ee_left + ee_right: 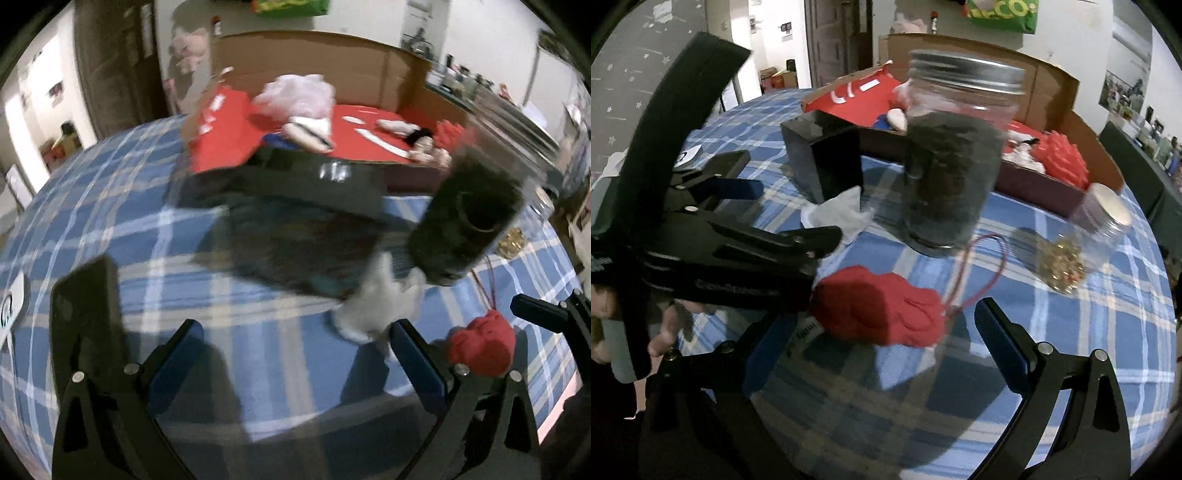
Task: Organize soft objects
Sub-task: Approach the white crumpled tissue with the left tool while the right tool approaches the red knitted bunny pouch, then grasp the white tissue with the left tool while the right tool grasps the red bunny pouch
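Observation:
A red knitted glove [882, 310] with a red cord lies on the blue plaid cloth [1071, 332], just ahead of my open, empty right gripper [882, 350]; it also shows in the left wrist view [484, 341]. A small white cloth [373, 306] lies just ahead of my open, empty left gripper [295, 343], near its right finger; it also shows in the right wrist view [838, 214]. The left gripper [798, 214] appears in the right wrist view, left of the glove. A red-lined cardboard box [369, 129] at the back holds a pink plush [299, 96] and other soft items.
A black box [823, 155] stands in front of the cardboard box. A tall jar of dark material [953, 158] with a metal lid stands mid-table. A smaller jar [1082, 240] with golden contents lies tilted to the right. A black phone-like slab [86, 314] lies at left.

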Demonstrator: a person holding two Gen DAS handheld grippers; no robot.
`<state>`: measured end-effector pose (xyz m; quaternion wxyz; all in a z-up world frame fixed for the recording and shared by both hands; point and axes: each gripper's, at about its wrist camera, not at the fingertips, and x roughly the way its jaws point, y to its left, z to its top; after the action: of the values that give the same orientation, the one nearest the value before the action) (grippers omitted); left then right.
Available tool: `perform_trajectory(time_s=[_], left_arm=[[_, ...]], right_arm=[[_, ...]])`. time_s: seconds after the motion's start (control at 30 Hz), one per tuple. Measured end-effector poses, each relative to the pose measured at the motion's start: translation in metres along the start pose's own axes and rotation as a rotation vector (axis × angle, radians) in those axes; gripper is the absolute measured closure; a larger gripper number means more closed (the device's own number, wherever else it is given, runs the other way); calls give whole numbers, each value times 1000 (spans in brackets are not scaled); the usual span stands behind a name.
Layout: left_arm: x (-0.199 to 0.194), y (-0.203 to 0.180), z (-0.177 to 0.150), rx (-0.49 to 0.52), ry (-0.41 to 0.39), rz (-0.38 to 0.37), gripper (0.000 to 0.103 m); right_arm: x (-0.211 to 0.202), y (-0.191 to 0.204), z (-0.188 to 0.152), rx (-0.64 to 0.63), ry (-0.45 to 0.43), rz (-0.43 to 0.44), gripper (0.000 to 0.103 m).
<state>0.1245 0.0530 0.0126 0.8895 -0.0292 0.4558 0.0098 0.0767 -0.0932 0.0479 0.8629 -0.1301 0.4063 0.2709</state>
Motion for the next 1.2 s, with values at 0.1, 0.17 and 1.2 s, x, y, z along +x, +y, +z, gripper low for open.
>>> perform_trajectory(time_s=[0.1, 0.17, 1.2], left_arm=[[-5, 14, -4, -30, 1, 14, 0], [-8, 18, -5, -44, -2, 3, 0], [-13, -15, -4, 31, -22, -71, 5]], right_arm=[[5, 8, 0, -27, 8, -24, 5], [8, 10, -1, -49, 21, -57, 5], [-7, -30, -19, 67, 31, 6, 5]])
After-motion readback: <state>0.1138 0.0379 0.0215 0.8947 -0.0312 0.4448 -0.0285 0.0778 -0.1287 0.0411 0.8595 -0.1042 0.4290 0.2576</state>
